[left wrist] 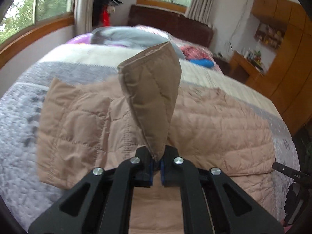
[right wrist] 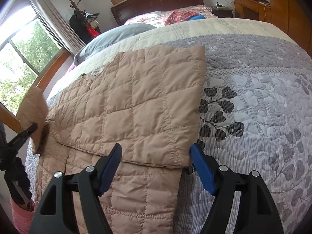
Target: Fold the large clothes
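From the left wrist, the left tool [left wrist: 156, 160] is pinched tight on the cuff end of a tan quilted sleeve [left wrist: 151, 97], which stands up above the jacket [left wrist: 214, 120] spread on the bed [left wrist: 19, 117], probably so it can be laid across the body.

From the right wrist, the right tool [right wrist: 156, 159] gapes wide, gripping nothing, poised over the jacket's folded panel [right wrist: 146, 101], near its lower right corner.

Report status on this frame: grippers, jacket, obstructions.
Left gripper shut on sleeve, lifted. Right gripper open over folded jacket on bed. Nothing in the way.
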The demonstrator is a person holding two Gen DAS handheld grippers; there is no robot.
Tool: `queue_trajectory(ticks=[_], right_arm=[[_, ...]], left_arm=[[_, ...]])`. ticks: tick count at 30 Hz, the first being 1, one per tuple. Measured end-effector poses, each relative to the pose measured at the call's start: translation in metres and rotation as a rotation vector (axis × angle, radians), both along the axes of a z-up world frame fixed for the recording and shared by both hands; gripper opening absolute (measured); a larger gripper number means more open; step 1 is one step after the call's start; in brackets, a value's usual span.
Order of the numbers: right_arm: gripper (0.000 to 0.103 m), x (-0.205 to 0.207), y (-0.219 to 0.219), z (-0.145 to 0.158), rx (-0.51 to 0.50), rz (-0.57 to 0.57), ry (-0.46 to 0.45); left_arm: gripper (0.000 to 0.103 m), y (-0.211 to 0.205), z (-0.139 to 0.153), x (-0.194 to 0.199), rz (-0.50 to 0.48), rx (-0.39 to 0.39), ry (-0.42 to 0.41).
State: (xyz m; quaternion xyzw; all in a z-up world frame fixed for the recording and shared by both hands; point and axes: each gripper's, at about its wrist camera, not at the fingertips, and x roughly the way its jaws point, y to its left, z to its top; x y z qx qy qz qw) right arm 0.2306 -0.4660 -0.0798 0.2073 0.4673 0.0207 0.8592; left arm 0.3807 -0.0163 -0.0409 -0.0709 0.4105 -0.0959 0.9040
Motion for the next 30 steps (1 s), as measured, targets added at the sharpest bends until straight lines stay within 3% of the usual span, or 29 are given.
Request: queue_trajectory(ticks=[4, 7, 12, 15, 19, 22, 24, 26, 28, 30], right_arm=[[0.074, 0.002, 0.000, -0.005, -0.004, -0.003, 0.012], [0.074, 0.005, 0.000, -0.009, -0.011, -0.004, 0.022], [0.074, 0.007, 0.002, -0.014, -0.025, -0.002, 0.038], [0.074, 0.006, 0.005, -0.012, -0.045, -0.001, 0.039], [0.074, 0.004, 0.016, -0.001, -0.067, 0.008, 0.028], [0.074, 0.005, 0.025, 0.011, -0.099, 0.007, 0.031], [0.074, 0.005, 0.032, 0.020, -0.152, -0.007, 0.039], [0.074, 0.005, 0.037, 0.028, -0.186, -0.023, 0.053], [0.074, 0.006, 0.044, 0.036, -0.222, -0.030, 0.056], [0.074, 0.005, 0.053, 0.047, -0.266, -0.041, 0.053]], left_arm=[[0.004, -0.007, -0.032, 0.016, -0.014, -0.006, 0.072], [0.010, -0.009, -0.044, 0.017, -0.048, -0.036, 0.109], [0.049, -0.012, -0.032, -0.005, -0.194, -0.188, 0.119], [0.056, -0.008, -0.015, -0.030, -0.305, -0.276, 0.084], [0.056, 0.008, -0.003, -0.035, -0.253, -0.197, 0.017], [0.055, 0.035, -0.011, -0.014, -0.081, -0.008, 0.026], [0.054, 0.043, -0.024, 0.001, -0.052, 0.051, 0.052], [0.054, 0.047, -0.051, 0.020, -0.051, 0.043, 0.153], [0.054, 0.051, -0.079, 0.031, -0.070, -0.020, 0.220], [0.056, 0.051, -0.084, 0.031, -0.078, -0.031, 0.190]])
